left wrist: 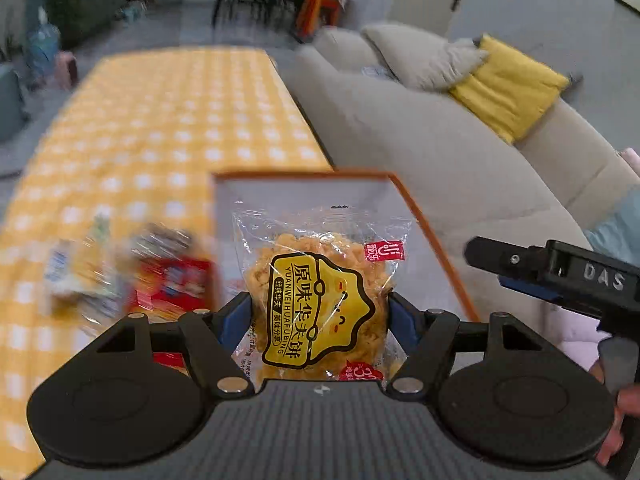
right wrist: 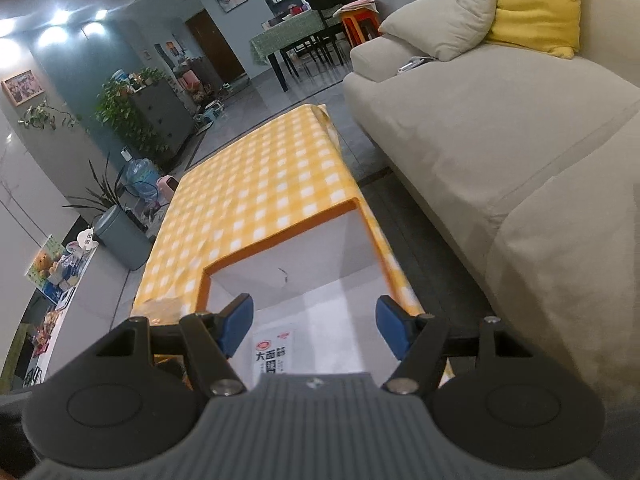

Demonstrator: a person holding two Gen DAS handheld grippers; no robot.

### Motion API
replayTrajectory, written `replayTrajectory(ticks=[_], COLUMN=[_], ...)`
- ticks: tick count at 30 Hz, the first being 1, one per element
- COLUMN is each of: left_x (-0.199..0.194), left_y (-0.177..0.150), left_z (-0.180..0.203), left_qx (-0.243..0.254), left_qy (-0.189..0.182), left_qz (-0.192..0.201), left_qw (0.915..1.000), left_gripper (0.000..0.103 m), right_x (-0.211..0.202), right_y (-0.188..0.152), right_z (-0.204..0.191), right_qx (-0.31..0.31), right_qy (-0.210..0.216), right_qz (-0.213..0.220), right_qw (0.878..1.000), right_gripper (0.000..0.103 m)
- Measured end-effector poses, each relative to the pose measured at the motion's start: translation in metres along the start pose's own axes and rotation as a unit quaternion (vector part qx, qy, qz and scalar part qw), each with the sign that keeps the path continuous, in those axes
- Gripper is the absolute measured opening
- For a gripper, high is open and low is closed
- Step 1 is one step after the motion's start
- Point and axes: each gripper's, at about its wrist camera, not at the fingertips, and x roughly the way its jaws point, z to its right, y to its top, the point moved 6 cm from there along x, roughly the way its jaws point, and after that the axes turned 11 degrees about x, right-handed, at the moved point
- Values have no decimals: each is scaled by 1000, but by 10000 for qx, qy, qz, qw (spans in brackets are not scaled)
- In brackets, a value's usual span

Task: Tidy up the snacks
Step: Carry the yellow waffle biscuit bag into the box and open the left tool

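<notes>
Left gripper point(left wrist: 319, 312) grips a clear waffle-biscuit packet point(left wrist: 320, 280) between its blue fingers point(left wrist: 236, 316), held over the white, orange-rimmed box point(left wrist: 424, 224) at the table point(left wrist: 168, 120) edge nearest the sofa point(left wrist: 420, 140); step in hand looks like carrying the snack to the box; more packets point(left wrist: 132, 276) lie blurred on the table left of the box; right gripper point(right wrist: 314, 328) has fingers apart with nothing between them, above the box, where a white printed packet point(right wrist: 276, 356) already lies; next move likely: lower the packet into the box, release, then fetch another from the pile.
</notes>
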Motion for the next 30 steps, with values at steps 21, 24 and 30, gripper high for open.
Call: replayTrajectory(ticks=[21,24,30], left_x=[114,107,96], left_y=[-29,-30,-24], left_z=[18,16,16], left_qx=[5,13,-53], left_qy=[510,601,341], left_qz=[-1480,-1400,-966], left_qw=[9877,9883,9947], left_gripper=[92,93,96], right_x=[13,14,13], right_y=[-9,-8,-9], right_z=[17,17,10], right_qx=[-171,-176,-261], right_qy=[-153,-212,-215], right_qz=[-346,-344,-336], right_qw=[9991,9990,9989], right_gripper=[70,70,70])
